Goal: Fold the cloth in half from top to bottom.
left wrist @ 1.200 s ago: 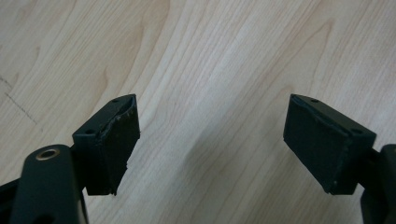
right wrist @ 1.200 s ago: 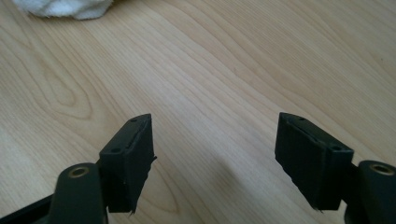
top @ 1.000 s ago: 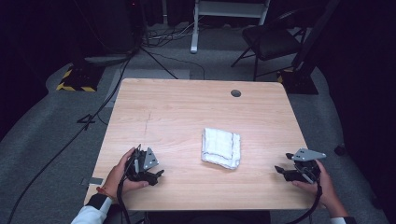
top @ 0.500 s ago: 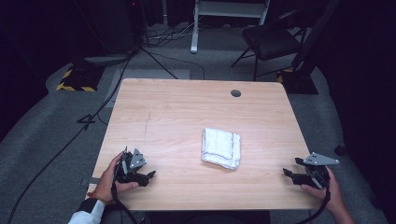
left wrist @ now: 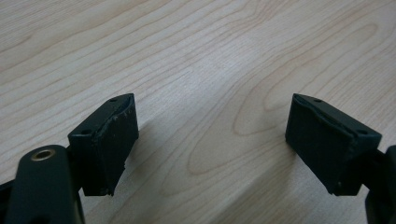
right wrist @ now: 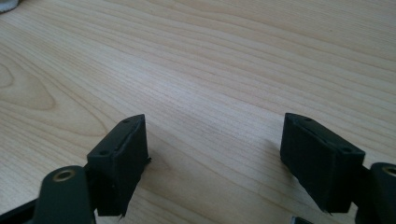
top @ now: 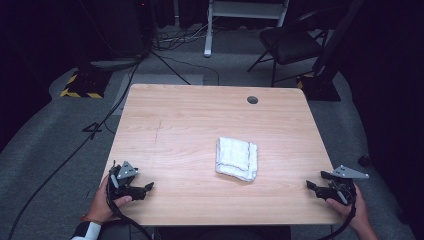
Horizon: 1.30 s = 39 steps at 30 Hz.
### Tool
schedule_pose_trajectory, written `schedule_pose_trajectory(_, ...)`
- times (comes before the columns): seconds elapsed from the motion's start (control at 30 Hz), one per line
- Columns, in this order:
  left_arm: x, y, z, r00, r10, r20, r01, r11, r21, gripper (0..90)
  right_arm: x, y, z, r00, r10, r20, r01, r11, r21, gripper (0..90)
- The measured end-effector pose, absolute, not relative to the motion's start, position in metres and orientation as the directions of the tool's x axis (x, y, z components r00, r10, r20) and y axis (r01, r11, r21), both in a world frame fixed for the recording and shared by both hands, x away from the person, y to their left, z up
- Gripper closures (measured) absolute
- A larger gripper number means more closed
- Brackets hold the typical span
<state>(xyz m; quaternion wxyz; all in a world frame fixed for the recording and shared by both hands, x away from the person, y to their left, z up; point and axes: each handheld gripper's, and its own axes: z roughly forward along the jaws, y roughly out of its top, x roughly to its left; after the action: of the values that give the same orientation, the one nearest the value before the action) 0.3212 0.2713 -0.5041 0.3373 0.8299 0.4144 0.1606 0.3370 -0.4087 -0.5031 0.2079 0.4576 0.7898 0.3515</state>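
One folded white cloth (top: 237,159) lies flat on the wooden table (top: 190,120), a little right of the middle and toward the near half. It is a rough rectangle whose long axis runs from the far edge toward the person, tilted slightly so that its near end leans to the right. Faint grey lines cross its top face, and its near edge looks thicker, where the folds stack up.

There are two grippers, one in each hand, both low over the near edge of the table and well apart from the cloth. The left gripper (top: 148,188) sits at the near left corner, its jaws pointing right along the table edge. Its own view shows the jaws spread wide with only bare wood grain between them, so it holds nothing. The right gripper (top: 311,185) is at the near right corner, its jaws pointing left toward the middle. Its jaws have just been opening and stand wide apart, again with bare wood between them; a sliver of the cloth (right wrist: 8,4) peeks in at the top left corner of its view.

The cloth lies between the two grippers, nearer the right one. One round dark hole (top: 252,100) sits in the table near its far edge. On the floor beyond stands one dark chair (top: 290,45)
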Motion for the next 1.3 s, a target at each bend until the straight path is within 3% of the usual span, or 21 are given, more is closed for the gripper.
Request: schedule_pose_trajectory(1.3,0.3218,0.2713,-0.504,0.602,0.799,-0.011,0.582,-0.429,0.691,16.3,0.3388,-0.4082,-0.5035,-0.493,0.87,-0.005,0.579,0.332,0.745,21.5)
